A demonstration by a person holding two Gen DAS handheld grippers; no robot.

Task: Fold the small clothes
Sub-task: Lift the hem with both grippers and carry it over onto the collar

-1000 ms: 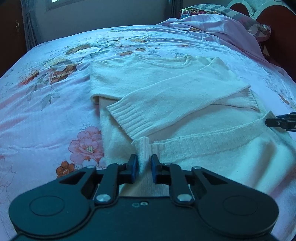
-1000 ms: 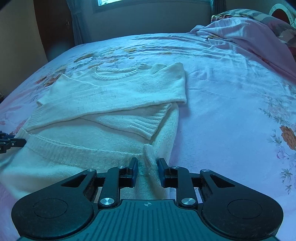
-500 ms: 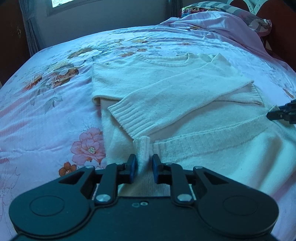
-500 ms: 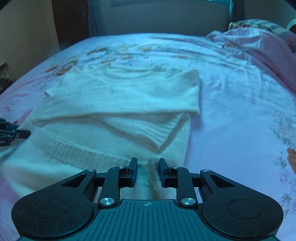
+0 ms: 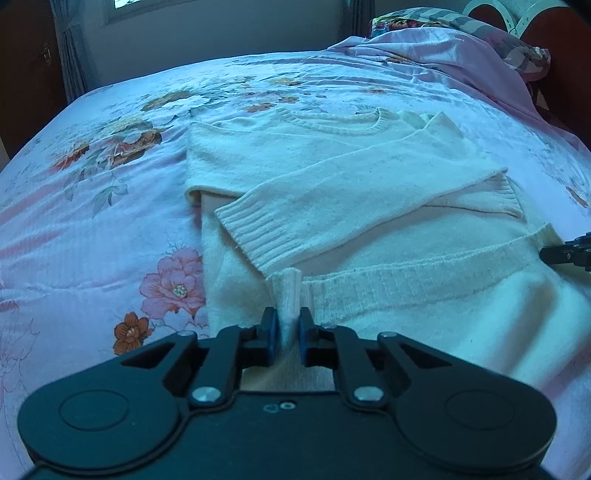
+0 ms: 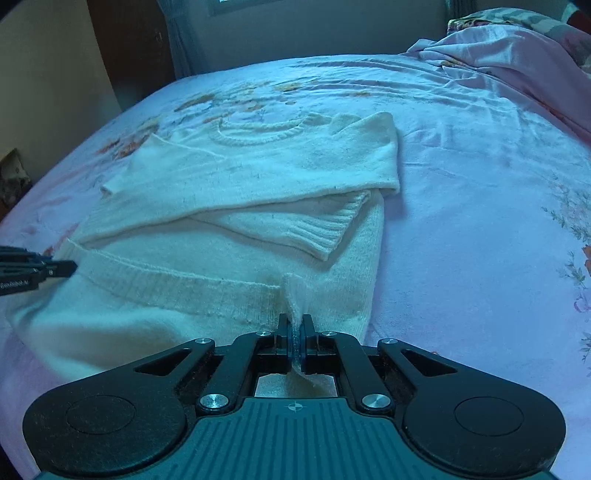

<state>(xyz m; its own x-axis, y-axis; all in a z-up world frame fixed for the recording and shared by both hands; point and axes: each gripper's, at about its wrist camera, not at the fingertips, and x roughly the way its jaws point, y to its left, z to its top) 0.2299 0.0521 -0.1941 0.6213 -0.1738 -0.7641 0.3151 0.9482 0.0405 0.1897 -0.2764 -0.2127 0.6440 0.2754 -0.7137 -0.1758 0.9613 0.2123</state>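
Note:
A cream knitted sweater point(image 5: 351, 177) lies flat on the bed, neck away from me, both sleeves folded across its chest. My left gripper point(image 5: 288, 321) pinches a raised fold of the ribbed hem point(image 5: 406, 280) at the sweater's near left corner, and its jaws are closing on the fabric. My right gripper point(image 6: 295, 325) is shut tight on the hem at the sweater's point(image 6: 258, 177) near right corner, with a thin ridge of knit between its pads. Each gripper's tip shows at the edge of the other view: right gripper point(image 5: 565, 253), left gripper point(image 6: 55, 267).
The bed carries a pink floral sheet point(image 5: 110, 221). A rumpled pink blanket point(image 5: 443, 48) and a patterned pillow point(image 5: 480, 26) lie at the far right by the headboard. Dark furniture and a curtain stand beyond the bed's far left corner.
The right gripper's jaws have closed from a wide gap down onto the hem fold. The left gripper's jaws have narrowed a little on their fold. Neither gripper has moved.

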